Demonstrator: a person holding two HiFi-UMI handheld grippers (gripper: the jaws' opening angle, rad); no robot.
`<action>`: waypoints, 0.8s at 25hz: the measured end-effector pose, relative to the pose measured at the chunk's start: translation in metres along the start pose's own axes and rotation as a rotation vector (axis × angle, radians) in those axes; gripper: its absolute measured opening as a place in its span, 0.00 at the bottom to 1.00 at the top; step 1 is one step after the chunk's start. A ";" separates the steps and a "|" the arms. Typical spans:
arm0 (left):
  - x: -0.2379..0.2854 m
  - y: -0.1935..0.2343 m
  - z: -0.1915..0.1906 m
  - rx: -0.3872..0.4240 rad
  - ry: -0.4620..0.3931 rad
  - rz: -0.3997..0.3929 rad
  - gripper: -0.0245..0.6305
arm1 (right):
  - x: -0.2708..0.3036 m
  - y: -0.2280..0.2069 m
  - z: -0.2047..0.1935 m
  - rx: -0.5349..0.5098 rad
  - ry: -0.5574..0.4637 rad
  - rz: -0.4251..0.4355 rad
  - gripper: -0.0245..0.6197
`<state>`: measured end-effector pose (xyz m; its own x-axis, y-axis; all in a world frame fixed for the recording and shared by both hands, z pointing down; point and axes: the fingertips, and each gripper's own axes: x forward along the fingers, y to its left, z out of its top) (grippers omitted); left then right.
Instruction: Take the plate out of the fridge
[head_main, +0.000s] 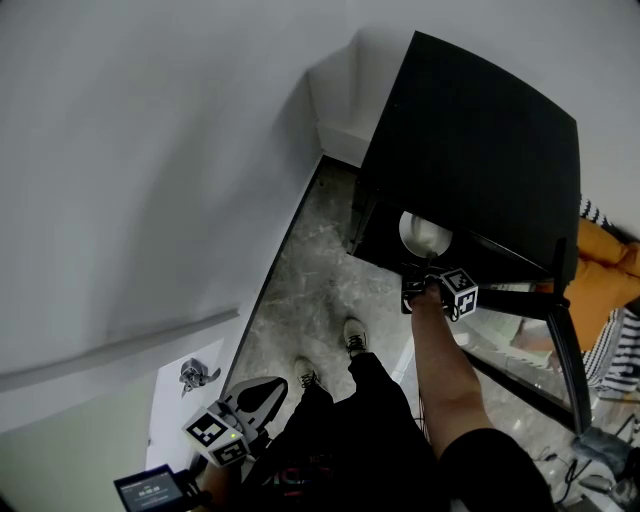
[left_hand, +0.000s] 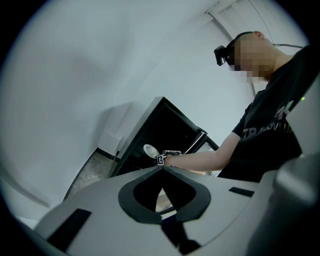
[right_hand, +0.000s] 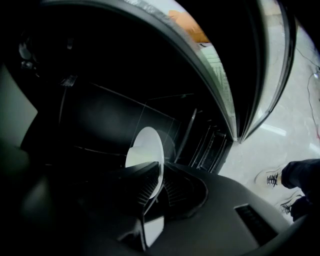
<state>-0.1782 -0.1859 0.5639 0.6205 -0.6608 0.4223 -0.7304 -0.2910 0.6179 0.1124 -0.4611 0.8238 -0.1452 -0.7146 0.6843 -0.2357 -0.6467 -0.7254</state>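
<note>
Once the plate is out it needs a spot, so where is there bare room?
Bare: the marble floor between white wall and fridge, ahead of the shoes. Crowded: right of the open door, by the orange cloth.

plate (right_hand: 145, 146): lower rim hidden behind right gripper (right_hand: 160, 166) jaws | fridge (right_hand: 100, 110) interior: too dark to tell

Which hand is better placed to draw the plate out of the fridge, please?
Right: the right tongs grip the plate by its rim inside the fridge; the left tongs hang shut, well back.
</note>
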 end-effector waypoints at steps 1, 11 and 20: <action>0.000 0.000 -0.001 -0.001 0.003 -0.002 0.04 | -0.001 -0.003 -0.002 0.003 0.000 0.002 0.10; -0.010 0.006 -0.015 0.017 0.066 0.033 0.04 | -0.008 -0.006 -0.014 0.062 -0.029 0.050 0.10; -0.013 0.008 -0.020 0.000 0.067 0.042 0.04 | 0.001 -0.004 -0.015 0.129 -0.052 0.084 0.10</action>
<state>-0.1864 -0.1656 0.5766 0.6070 -0.6245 0.4916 -0.7564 -0.2642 0.5984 0.0988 -0.4551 0.8288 -0.1087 -0.7780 0.6187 -0.0989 -0.6109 -0.7855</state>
